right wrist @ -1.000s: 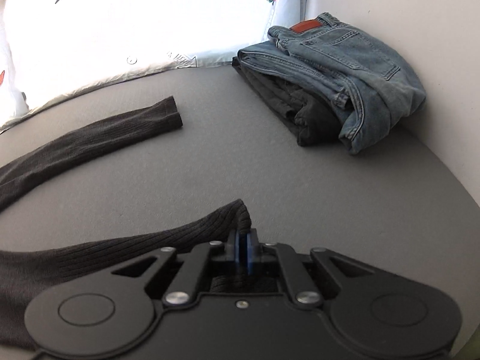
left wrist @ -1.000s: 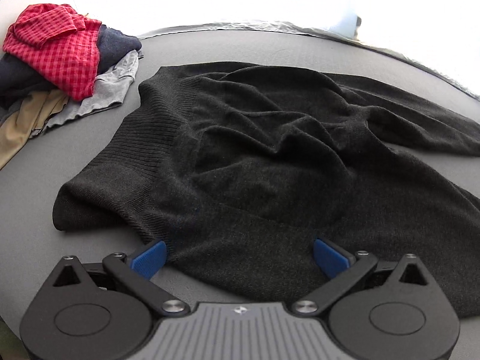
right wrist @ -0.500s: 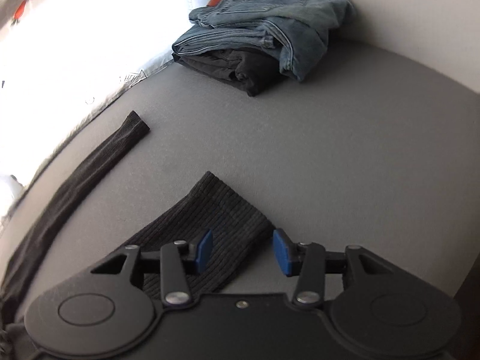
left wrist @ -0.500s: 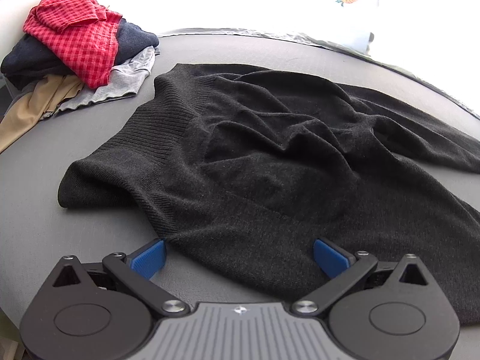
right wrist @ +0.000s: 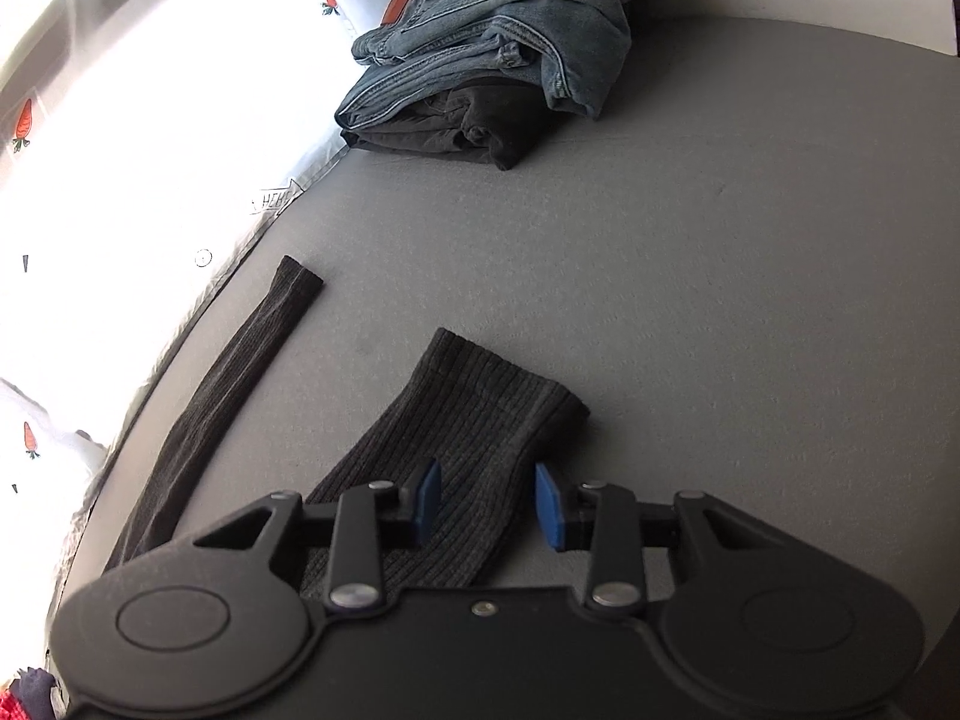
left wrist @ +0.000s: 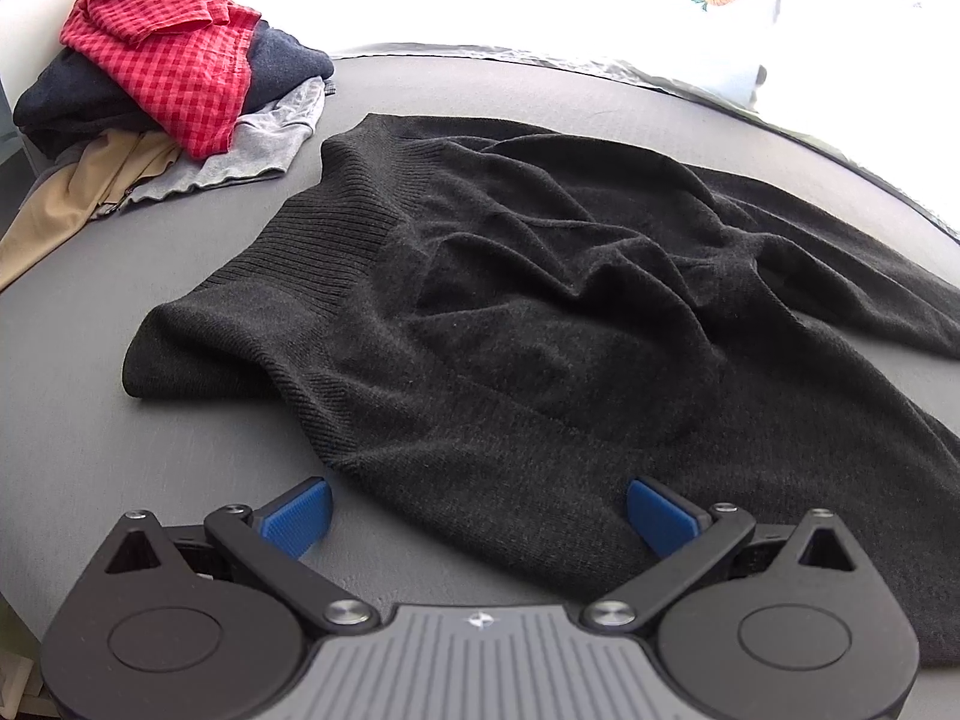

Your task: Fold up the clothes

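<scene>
A black knit sweater (left wrist: 540, 300) lies spread and wrinkled on the grey surface (left wrist: 90, 420). My left gripper (left wrist: 480, 510) stands wide open just above its near edge, with its blue pads (left wrist: 300, 516) on either side of the cloth and clear of it. In the right wrist view, one ribbed sleeve cuff (right wrist: 480, 408) lies flat under my right gripper (right wrist: 489, 504). Its jaws are closing, the cuff's edge sits between them, and the pads do not press on it. The other sleeve (right wrist: 240, 372) stretches away to the left.
A heap of unfolded clothes (left wrist: 168, 72), topped by a red checked shirt, sits at the far left. Folded jeans on dark trousers (right wrist: 492, 48) are stacked at the far right by the wall. White carrot-printed bedding (right wrist: 120, 150) borders the back edge.
My right gripper let go of the sleeve cuff, which now lies flat, and it rolled and sank a little. The left gripper stayed in place, open.
</scene>
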Motion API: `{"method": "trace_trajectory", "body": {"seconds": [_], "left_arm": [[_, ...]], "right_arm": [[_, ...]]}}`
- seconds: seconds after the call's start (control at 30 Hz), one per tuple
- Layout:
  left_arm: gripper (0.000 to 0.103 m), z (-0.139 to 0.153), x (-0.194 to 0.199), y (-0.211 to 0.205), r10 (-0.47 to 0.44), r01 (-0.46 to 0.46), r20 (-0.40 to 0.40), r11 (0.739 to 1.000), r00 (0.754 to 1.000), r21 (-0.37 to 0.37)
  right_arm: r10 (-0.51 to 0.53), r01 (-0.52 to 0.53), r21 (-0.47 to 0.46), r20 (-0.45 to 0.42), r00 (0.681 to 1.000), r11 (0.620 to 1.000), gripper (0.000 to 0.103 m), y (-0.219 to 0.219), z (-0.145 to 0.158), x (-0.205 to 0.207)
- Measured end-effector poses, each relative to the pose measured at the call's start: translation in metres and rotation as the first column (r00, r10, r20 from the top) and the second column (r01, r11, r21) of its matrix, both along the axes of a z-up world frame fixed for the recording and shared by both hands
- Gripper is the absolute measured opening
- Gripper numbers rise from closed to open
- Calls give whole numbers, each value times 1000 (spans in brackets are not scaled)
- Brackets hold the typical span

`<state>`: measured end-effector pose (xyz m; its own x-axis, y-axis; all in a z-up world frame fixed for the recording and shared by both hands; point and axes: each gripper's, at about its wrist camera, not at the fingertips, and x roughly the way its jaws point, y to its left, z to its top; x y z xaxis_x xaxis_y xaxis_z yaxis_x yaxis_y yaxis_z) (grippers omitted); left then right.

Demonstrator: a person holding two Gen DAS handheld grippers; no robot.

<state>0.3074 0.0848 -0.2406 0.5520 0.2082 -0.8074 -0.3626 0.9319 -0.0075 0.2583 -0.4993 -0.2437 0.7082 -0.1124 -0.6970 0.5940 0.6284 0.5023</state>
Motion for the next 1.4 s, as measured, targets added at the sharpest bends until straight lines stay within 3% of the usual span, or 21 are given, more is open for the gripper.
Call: {"method": "trace_trajectory", "body": {"seconds": [0.03, 0.1, 0.23, 0.33, 0.4, 0.5, 0.67, 0.7, 0.73, 0.8, 0.87, 0.97, 1.07, 1.1, 1.23, 1.33, 1.4], "left_arm": [[103, 1, -1, 2, -5, 5, 0, 1000, 1000, -10], [103, 4, -5, 7, -2, 3, 7, 999, 1000, -32], [103, 14, -18, 37, 109, -101, 57, 986, 992, -131], [100, 19, -29, 78, 266, -235, 90, 936, 960, -264], [93, 21, -31, 107, 357, -308, 94, 890, 929, -337], [81, 23, -24, 136, 410, -355, 88, 863, 908, -359], [78, 23, 1, 160, 410, -374, 51, 870, 910, -319], [74, 24, 3, 162, 415, -377, 63, 871, 908, -314], [68, 26, 6, 163, 419, -379, 77, 874, 905, -304], [25, 28, 11, 167, 431, -390, 88, 873, 898, -293], [11, 31, 13, 175, 444, -395, 99, 862, 890, -317], [10, 45, 9, 176, 417, -344, 178, 878, 891, -334], [10, 66, -3, 170, 340, -257, 265, 918, 902, -303], [10, 68, -9, 170, 336, -250, 274, 920, 901, -302], [10, 57, -30, 170, 352, -278, 236, 913, 906, -299], [12, 32, -35, 169, 366, -312, 152, 904, 918, -291], [16, 25, -38, 164, 366, -321, 141, 909, 920, -267]], "right_arm": [[1, -1, -13, -10, 1000, 1000, 23, 0, 0, -1], [12, -15, -49, -52, 999, 999, 2, -1, 0, 1], [30, -36, -72, -92, 995, 997, 2, 0, 3, 6], [23, -33, -94, -113, 993, 995, 2, 3, 5, 9], [9, -21, -106, -117, 993, 994, 2, 6, 5, 9], [-24, 12, -103, -117, 993, 995, 2, 8, 5, 8], [-87, 77, -87, -123, 989, 993, 2, 11, 6, 9], [-97, 86, -88, -126, 987, 992, 2, 12, 6, 10], [-106, 95, -88, -127, 986, 992, 2, 12, 6, 10], [-125, 115, -83, -127, 984, 990, 2, 12, 6, 10], [-142, 134, -72, -120, 983, 988, 2, 12, 6, 9], [-157, 151, -57, -115, 981, 987, 2, 11, 6, 8], [-185, 181, -41, -114, 976, 983, 2, 9, 10, 7], [-190, 187, -41, -106, 976, 982, 2, 9, 12, 5], [-174, 169, -55, -96, 980, 984, 2, 8, 17, 1], [-171, 170, -15, -112, 979, 985, 2, 5, 10, 1], [-174, 177, 18, -116, 978, 984, 3, 2, 6, 1]]}}
